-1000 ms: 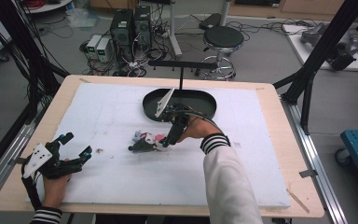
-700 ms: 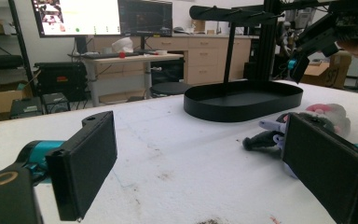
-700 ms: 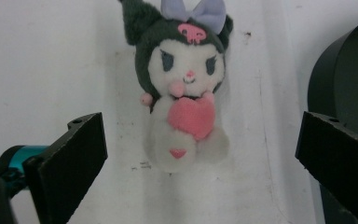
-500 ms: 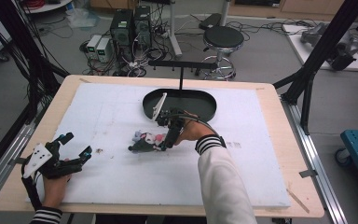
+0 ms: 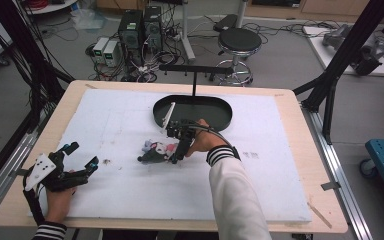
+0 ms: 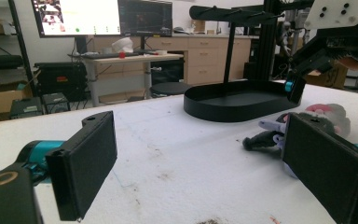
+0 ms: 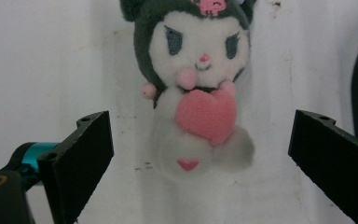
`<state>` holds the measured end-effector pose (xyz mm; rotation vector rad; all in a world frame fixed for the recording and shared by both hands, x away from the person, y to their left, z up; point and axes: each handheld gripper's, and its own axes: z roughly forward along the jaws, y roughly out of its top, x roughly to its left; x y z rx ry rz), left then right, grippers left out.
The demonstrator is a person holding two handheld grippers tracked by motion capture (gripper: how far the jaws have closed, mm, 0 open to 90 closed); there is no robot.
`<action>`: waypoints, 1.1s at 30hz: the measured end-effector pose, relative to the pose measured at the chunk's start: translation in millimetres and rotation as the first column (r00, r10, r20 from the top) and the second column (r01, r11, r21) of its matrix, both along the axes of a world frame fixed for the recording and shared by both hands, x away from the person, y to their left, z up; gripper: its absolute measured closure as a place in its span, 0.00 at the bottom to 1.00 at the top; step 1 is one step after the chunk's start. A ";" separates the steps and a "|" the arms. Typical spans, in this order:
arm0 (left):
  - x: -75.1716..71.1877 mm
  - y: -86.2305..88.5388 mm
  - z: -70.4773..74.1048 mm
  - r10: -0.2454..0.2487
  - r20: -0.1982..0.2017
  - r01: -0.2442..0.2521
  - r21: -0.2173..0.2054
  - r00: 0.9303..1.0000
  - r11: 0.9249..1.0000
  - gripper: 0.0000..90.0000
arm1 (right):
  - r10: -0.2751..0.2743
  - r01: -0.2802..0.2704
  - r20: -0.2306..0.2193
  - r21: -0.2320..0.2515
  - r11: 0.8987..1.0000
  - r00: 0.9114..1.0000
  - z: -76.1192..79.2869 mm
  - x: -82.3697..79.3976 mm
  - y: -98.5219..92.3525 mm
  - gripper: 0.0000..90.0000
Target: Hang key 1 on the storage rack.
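A small plush doll with a black hood, white face and pink heart [image 7: 198,88] lies on the white foam sheet [image 5: 260,190] covering the desk [image 5: 305,112], near the sheet's centre. The right hand-held gripper [image 5: 176,154] hangs over it, jaws wide apart on either side of the doll, having just been closing slightly, pads not touching it. At 12 o'clock from the doll sits a black oval tray [image 5: 220,120]. The left hand-held gripper [image 5: 82,159] rests at 8 o'clock, jaws apart and empty.
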<state>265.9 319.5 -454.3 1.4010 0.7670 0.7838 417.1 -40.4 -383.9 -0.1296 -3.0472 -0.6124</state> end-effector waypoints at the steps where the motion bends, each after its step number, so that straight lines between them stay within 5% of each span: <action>1: 0.0 0.0 0.0 0.000 0.000 0.000 -0.001 1.000 1.000 0.12 | 0.011 -0.011 -0.013 -0.007 1.000 1.000 -1.8 0.2 0.6 0.13; 16: 0.1 0.3 0.0 0.000 -0.001 0.000 0.001 1.000 1.000 0.12 | 0.035 -0.036 -0.050 -0.029 0.999 0.998 -7.2 1.5 4.3 0.28; 33: 0.1 0.3 0.0 0.000 -0.001 0.000 0.001 1.000 1.000 0.12 | 0.020 -0.022 -0.033 -0.061 0.998 0.999 -10.3 3.2 6.3 0.49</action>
